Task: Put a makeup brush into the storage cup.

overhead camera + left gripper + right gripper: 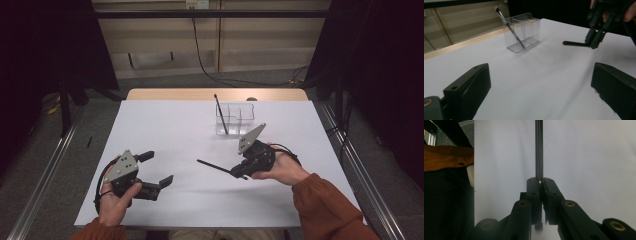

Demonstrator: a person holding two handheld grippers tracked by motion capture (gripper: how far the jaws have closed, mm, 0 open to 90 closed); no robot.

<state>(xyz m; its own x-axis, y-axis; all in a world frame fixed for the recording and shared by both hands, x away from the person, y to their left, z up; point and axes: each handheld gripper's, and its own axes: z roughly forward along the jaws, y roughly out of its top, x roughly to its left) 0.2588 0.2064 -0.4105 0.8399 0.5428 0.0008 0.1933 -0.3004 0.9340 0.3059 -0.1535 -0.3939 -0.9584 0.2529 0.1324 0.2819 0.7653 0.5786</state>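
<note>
My right gripper (240, 173) is shut on a thin black stick (212, 166) that points left, just above the white table (165, 125). In the right gripper view its pads (534, 188) clamp the stick (539, 150), which runs straight ahead. The left gripper view shows that gripper (595, 43) holding the stick (575, 44) level. My left gripper (159, 168) is open near the table's front left, with nothing between its fingers (470, 90). A clear divided holder (235, 120) stands at the back middle with a dark brush (220, 114) leaning in it, head up.
The holder (524, 32) and its brush (507, 23) lie ahead of the left gripper. A wooden strip (215, 94) borders the table's far edge. Metal rails (50, 165) run down both sides, and cables (225, 80) lie on the floor behind.
</note>
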